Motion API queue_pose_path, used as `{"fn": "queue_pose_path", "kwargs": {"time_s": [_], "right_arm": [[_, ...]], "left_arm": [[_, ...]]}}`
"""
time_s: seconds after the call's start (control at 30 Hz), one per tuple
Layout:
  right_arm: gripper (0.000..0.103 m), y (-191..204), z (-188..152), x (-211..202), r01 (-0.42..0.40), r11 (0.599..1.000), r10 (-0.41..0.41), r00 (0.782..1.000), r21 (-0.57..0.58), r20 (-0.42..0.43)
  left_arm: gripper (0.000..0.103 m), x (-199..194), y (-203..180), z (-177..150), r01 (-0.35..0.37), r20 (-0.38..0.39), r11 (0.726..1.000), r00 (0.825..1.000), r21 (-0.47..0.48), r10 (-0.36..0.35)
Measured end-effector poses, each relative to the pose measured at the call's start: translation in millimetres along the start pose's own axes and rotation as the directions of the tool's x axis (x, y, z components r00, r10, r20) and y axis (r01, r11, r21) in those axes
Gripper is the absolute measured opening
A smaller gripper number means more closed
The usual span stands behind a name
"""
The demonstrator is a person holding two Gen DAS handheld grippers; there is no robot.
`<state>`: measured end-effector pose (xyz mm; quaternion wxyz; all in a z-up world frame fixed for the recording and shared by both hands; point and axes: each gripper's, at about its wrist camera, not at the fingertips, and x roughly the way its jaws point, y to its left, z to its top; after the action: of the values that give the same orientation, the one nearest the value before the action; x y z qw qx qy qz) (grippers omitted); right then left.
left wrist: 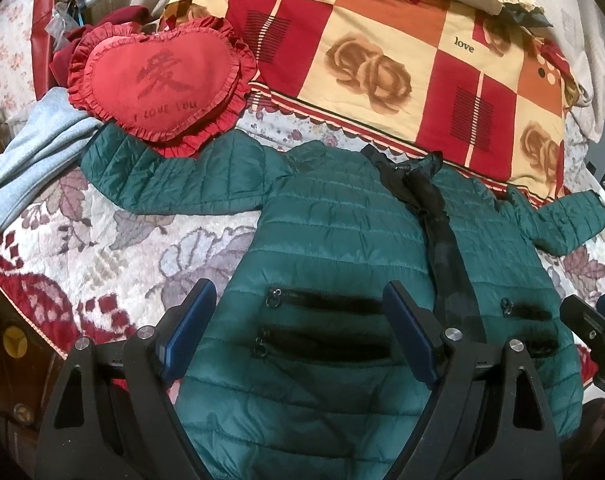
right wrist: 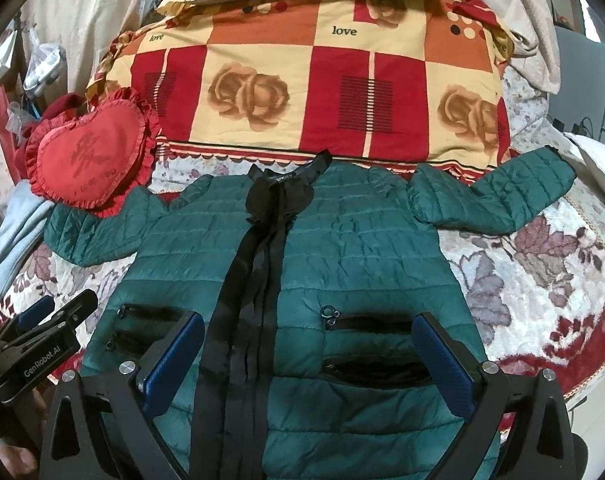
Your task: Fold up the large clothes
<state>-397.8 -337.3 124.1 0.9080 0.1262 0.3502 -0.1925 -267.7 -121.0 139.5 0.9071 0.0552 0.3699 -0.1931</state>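
A dark green quilted jacket [left wrist: 334, 232] [right wrist: 342, 248] lies flat and face up on the bed, black zipper strip down its middle, both sleeves spread sideways. Its left sleeve [left wrist: 162, 176] runs under the heart cushion; its right sleeve [right wrist: 498, 196] reaches toward the bed's right side. My left gripper [left wrist: 298, 304] hovers open over the jacket's left pocket zips, holding nothing. My right gripper [right wrist: 308, 336] hovers open over the right pocket zips, also holding nothing. Each gripper shows at the edge of the other's view: the right gripper [left wrist: 594, 324], the left gripper [right wrist: 58, 312].
A red heart-shaped frilled cushion [left wrist: 158, 80] [right wrist: 90, 156] rests on the left sleeve. A folded checked red and cream quilt [left wrist: 382, 52] [right wrist: 322, 84] lies behind the collar. A light blue garment [left wrist: 30, 160] sits at the left. The floral bedspread [left wrist: 102, 252] [right wrist: 534, 280] shows on both sides.
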Motion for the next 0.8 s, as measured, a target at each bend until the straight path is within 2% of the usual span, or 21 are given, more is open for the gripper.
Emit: {"fn": "queue_pose_path", "kwargs": {"time_s": [0.8], "right_arm": [[0.103,6.9,-3.1,4.7,-0.005,1.000,0.005,1.000,-0.010,-0.024]], "left_arm": [[0.086,0.9,4.7,-7.9,0.003,-0.014,1.000,1.000,-0.001,-0.003]]}}
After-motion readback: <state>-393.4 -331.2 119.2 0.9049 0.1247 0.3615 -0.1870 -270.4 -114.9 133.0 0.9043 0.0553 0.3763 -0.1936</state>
